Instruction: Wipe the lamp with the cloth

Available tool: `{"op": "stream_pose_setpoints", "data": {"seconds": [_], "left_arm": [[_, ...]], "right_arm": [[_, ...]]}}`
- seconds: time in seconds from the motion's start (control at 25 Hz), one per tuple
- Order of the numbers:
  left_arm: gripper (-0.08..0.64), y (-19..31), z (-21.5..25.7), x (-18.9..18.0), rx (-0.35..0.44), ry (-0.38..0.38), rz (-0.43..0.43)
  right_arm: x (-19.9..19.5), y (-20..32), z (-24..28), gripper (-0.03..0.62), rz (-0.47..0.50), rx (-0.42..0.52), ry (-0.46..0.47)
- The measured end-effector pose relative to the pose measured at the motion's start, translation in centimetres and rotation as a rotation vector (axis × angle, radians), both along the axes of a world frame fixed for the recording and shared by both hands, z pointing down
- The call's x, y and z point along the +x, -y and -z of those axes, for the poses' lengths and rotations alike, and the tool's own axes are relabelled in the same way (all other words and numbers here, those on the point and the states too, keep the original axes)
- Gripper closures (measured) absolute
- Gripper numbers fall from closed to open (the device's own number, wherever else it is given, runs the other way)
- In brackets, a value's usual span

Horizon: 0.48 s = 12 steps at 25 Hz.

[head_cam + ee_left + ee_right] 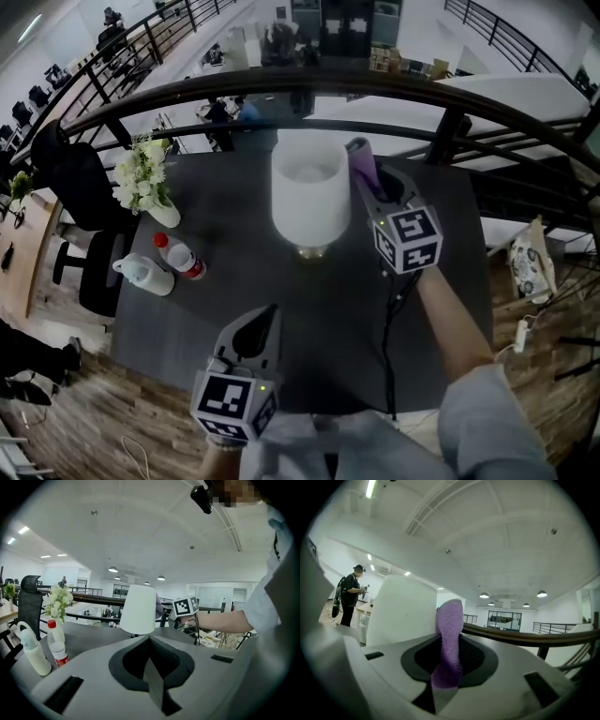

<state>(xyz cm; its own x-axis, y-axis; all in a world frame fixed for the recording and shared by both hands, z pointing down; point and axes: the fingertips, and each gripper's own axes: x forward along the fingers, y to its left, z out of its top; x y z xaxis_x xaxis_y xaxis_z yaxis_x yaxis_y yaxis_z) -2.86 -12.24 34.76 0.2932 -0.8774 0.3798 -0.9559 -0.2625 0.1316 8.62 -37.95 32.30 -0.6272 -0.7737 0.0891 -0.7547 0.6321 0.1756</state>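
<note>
Lamp point(309, 202) in the middle of the dark table point(216, 309), soft purple cloth point(449, 634) just beside its white shade point(398, 611), pinched by the right gripper point(372, 187). Left gripper point(266, 323) nearer the body, jaws pressed together on nothing. Shade probably thin and light: rub softly, steady by the base point(312, 251).

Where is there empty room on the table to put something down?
The big bare patch lies in front of the lamp, between the bottles and the black cord. A smaller one sits between the flowers and the lamp. The left edge, with flowers and bottles, is crowded.
</note>
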Motion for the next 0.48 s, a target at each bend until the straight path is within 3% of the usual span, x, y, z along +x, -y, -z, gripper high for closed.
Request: {"op": "stream_pose_setpoints", "data": {"seconds": [0.2,0.48], "left_arm": [[0.551,0.0,-0.4,-0.4,-0.004,-0.015,-0.038],[0.551,0.4,-0.4,-1.4,0.019,-0.018,-0.076]], "right_arm": [[1.5,-2.0,-1.4,0.497,-0.069,-0.079,0.067],[1.6,-5.9,-1.4,0.497,-0.119,-0.108,0.142]]}}
